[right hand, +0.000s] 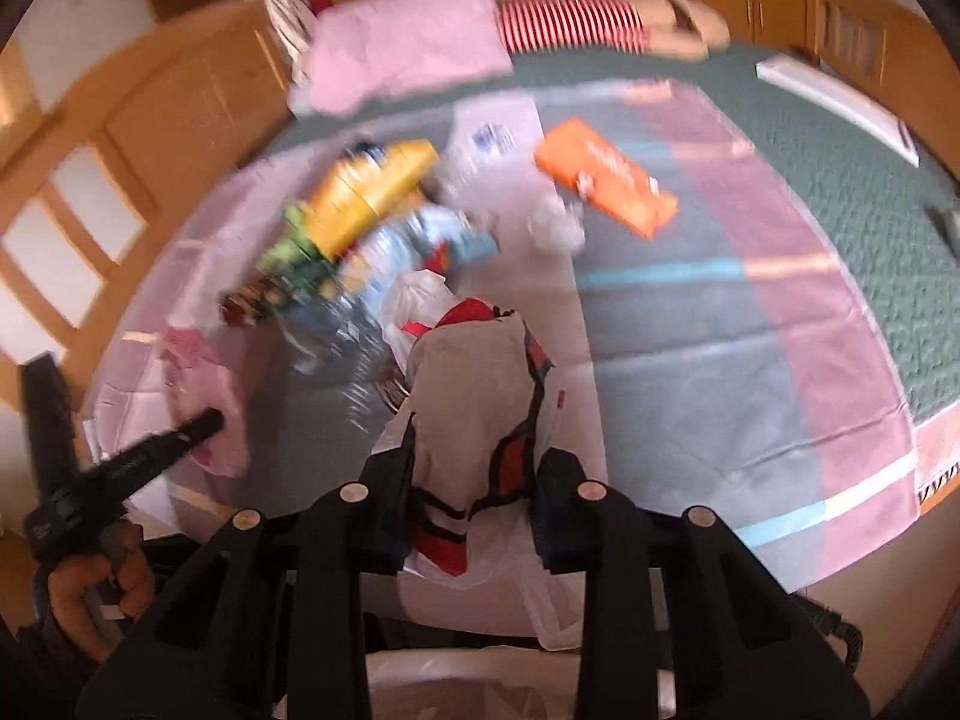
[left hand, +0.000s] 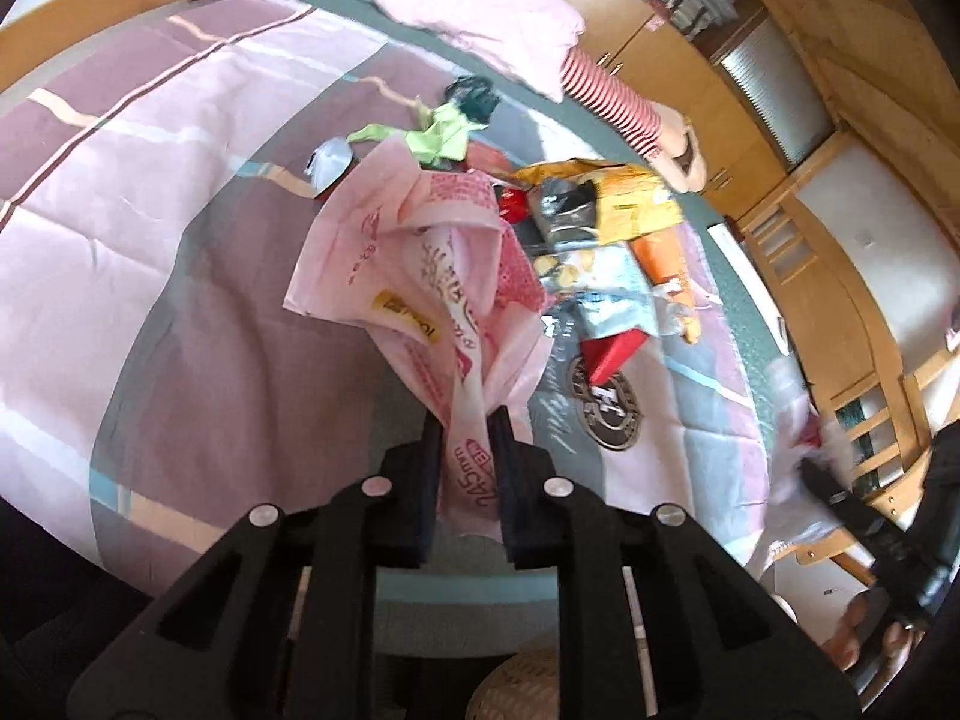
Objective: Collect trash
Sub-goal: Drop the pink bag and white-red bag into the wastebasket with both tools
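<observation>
My left gripper (left hand: 467, 420) is shut on a pink printed plastic bag (left hand: 420, 252) and holds it up over the bed. My right gripper (right hand: 474, 438) is shut on a white plastic bag with red trash inside (right hand: 474, 384). Loose trash lies on the bedspread: a yellow wrapper (left hand: 624, 192), a silver-blue packet (left hand: 606, 288), a green wrapper (left hand: 438, 132), an orange packet (right hand: 606, 177) and a crumpled white piece (right hand: 555, 222). The left gripper also shows at the lower left of the right wrist view (right hand: 180, 438), next to the pink bag (right hand: 204, 402).
A pink pillow (left hand: 480, 6) and a red-striped doll (left hand: 612, 102) lie at the head of the bed. Wooden cabinets (left hand: 840, 240) line the wall beyond. The striped bedspread (right hand: 750, 330) covers a green blanket (right hand: 840, 150).
</observation>
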### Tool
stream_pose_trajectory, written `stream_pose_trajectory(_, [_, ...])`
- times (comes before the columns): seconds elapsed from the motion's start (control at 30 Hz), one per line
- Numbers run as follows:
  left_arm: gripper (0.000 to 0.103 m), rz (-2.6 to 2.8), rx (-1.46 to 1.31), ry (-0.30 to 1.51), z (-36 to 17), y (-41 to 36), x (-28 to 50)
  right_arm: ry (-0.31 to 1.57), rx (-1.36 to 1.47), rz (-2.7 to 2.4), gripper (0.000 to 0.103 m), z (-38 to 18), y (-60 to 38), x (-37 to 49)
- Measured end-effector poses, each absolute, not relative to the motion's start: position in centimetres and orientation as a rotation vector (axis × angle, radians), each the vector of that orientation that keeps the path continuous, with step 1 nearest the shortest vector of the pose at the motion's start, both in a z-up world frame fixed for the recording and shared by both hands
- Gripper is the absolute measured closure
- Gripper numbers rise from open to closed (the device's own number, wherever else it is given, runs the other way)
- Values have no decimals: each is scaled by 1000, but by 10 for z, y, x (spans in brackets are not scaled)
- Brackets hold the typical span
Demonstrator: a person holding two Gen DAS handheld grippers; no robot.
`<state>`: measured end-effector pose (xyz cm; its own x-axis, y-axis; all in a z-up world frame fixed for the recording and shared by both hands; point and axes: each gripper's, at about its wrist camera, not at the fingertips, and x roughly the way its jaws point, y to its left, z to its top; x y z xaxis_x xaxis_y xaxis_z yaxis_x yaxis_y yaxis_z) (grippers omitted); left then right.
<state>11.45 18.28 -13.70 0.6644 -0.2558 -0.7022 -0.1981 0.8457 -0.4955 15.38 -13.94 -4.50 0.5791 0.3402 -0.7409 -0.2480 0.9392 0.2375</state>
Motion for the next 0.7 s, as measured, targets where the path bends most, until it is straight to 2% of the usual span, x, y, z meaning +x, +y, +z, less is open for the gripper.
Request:
stream_pose_trajectory(0.1, [86, -63, -550, 817, -128, 177, 104, 786, 153, 400, 72, -7, -158, 124])
stream_pose_trajectory(0.2, [86, -107, -533, 785, -121, 169, 95, 761, 116, 415, 72, 14, -174, 93])
stream_pose_trajectory(0.37, [86, -209, -482, 732, -107, 149, 80, 867, 11, 403, 70, 2, -193, 47])
stream_pose_trajectory(0.4, [86, -225, -473, 730, -106, 146, 78, 922, -8, 393, 66, -9, -194, 43])
stream_pose_trajectory(0.5, [86, -289, -428, 732, -105, 132, 68, 1105, -77, 378, 34, -49, -192, 28])
stream_pose_trajectory(0.6, [86, -333, -380, 746, -107, 118, 64, 1109, -82, 364, 31, -57, -194, 15])
stream_pose_trajectory(0.7, [86, -357, -345, 765, -109, 107, 61, 1030, 8, 372, 25, -36, -207, 14])
